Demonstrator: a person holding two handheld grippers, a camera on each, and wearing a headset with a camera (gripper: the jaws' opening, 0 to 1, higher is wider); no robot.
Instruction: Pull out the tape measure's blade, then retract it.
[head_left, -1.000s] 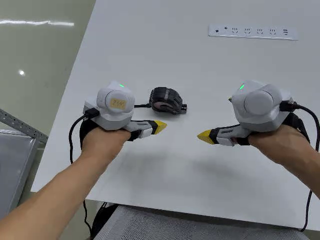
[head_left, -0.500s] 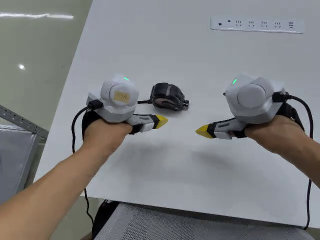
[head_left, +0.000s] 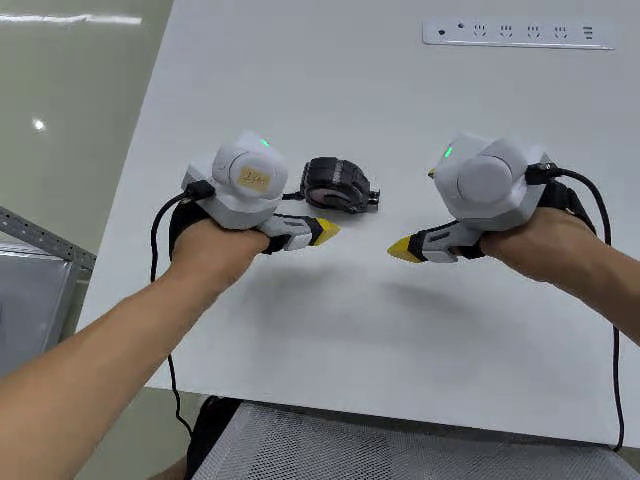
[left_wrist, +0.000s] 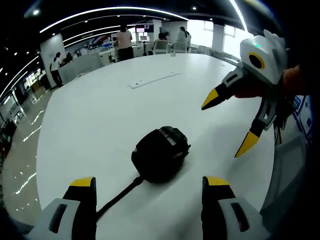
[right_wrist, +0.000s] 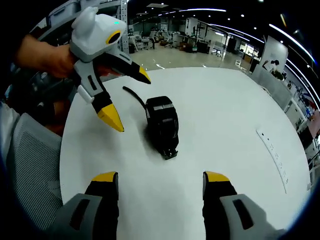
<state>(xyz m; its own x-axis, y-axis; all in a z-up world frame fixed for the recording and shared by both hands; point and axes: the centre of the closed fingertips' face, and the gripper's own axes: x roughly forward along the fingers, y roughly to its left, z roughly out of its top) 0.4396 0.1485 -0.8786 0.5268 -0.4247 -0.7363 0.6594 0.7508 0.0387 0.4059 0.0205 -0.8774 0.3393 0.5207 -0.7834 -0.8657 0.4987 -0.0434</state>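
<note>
Tape measure lies before left gripper and right gripper, jaws apart on both, strap end hidden.

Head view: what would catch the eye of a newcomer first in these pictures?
First, the two white hand-held grippers with yellow tips, the left gripper and the right gripper, both open and pointing towards each other over the white table. Between and just beyond them lies a black tape measure, its blade not pulled out.
</note>
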